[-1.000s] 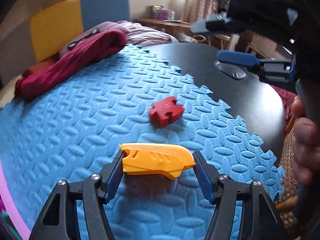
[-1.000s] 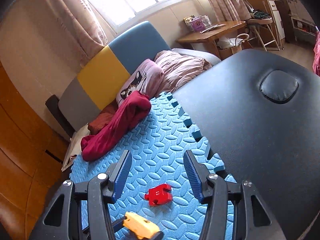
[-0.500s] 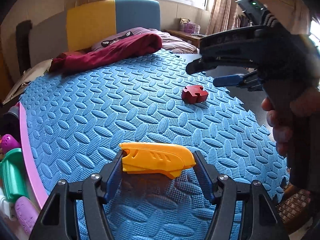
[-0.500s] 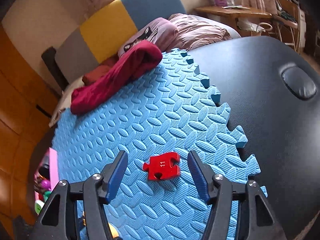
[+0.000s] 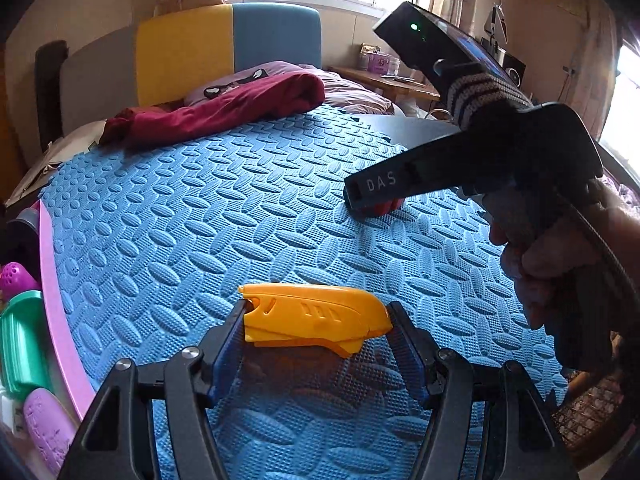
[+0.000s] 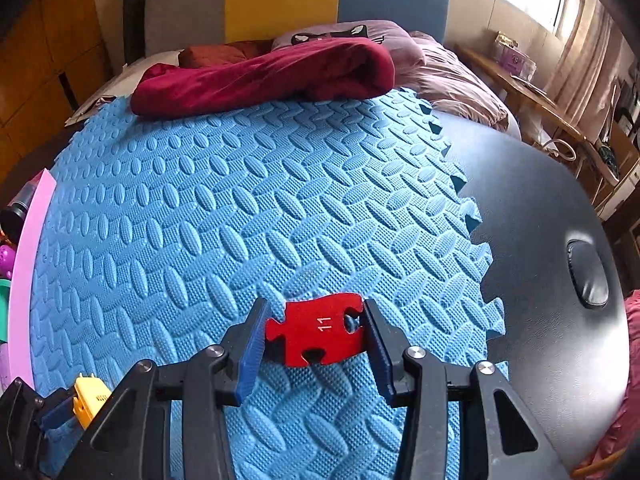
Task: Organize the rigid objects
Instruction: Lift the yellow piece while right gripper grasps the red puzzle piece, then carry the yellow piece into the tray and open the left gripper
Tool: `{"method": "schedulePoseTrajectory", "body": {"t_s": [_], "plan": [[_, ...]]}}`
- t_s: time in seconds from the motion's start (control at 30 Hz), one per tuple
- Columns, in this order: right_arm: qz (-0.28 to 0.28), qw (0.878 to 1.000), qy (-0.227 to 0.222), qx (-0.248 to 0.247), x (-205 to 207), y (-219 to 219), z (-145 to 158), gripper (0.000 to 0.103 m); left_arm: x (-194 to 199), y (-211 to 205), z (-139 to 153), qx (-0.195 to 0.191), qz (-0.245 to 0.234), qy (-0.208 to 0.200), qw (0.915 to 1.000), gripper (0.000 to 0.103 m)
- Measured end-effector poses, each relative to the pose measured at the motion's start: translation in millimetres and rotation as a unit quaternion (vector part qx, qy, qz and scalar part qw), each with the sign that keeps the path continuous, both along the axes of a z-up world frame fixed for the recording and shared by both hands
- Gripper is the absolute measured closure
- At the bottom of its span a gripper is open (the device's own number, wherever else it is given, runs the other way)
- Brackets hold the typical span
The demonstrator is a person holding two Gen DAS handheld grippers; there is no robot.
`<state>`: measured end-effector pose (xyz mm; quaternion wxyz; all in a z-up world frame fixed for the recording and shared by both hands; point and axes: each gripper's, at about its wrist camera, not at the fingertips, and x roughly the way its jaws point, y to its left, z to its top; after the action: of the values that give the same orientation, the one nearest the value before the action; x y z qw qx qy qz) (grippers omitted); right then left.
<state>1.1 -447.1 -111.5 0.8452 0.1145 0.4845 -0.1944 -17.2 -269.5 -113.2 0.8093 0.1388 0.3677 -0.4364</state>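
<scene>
A yellow plastic piece (image 5: 312, 316) hangs just above the blue foam mat (image 5: 200, 220), and my left gripper (image 5: 316, 330) is shut on its two ends. In the right wrist view the same yellow piece (image 6: 90, 398) shows at the lower left corner. A red puzzle piece marked 11 (image 6: 316, 334) lies flat on the mat (image 6: 240, 200). My right gripper (image 6: 313, 314) is down around it, jaws closing, and both pads touch its sides. From the left wrist view the right gripper (image 5: 372, 204) hides most of the red piece (image 5: 384, 209).
A dark red cloth (image 6: 260, 76) and pillows lie along the mat's far edge. The black padded table (image 6: 540, 220) extends to the right. A pink-rimmed bin (image 5: 52, 280) with toys stands at the left. A person's hand (image 5: 560, 264) grips the right tool.
My right gripper rolled, came down over the red puzzle piece and narrowed onto it. My left gripper swung left with the yellow piece, then held still.
</scene>
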Motion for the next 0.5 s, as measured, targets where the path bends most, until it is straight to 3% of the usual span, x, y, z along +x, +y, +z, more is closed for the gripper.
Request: {"method": "schedulePoseTrajectory", "body": {"t_s": [0.1, 0.2, 0.27, 0.3, 0.43, 0.5], "plan": [[-0.002, 1.000, -0.006, 0.017, 1, -5, -1, 0.054, 0, 3, 0, -0.005, 0.004, 0.004, 1.0000, 0.036], [0.020, 1.000, -0.005, 0.011, 7, 3, -3, 0.035, -1, 4, 1, -0.006, 0.007, 0.004, 1.0000, 0.036], [0.017, 1.000, -0.010, 0.005, 6, 9, -1, 0.034, -1, 5, 1, -0.007, 0.009, 0.005, 0.9999, 0.036], [0.015, 1.000, -0.009, 0.004, 7, 9, 0, 0.035, -2, 5, 1, -0.008, 0.011, 0.005, 0.9999, 0.036], [0.019, 1.000, -0.014, -0.013, 8, 12, 2, 0.055, -2, 6, 2, -0.006, 0.015, 0.004, 0.9999, 0.036], [0.018, 1.000, -0.017, -0.014, 9, 11, 2, 0.057, -1, 6, 3, -0.004, 0.019, 0.006, 0.9998, 0.036]]}}
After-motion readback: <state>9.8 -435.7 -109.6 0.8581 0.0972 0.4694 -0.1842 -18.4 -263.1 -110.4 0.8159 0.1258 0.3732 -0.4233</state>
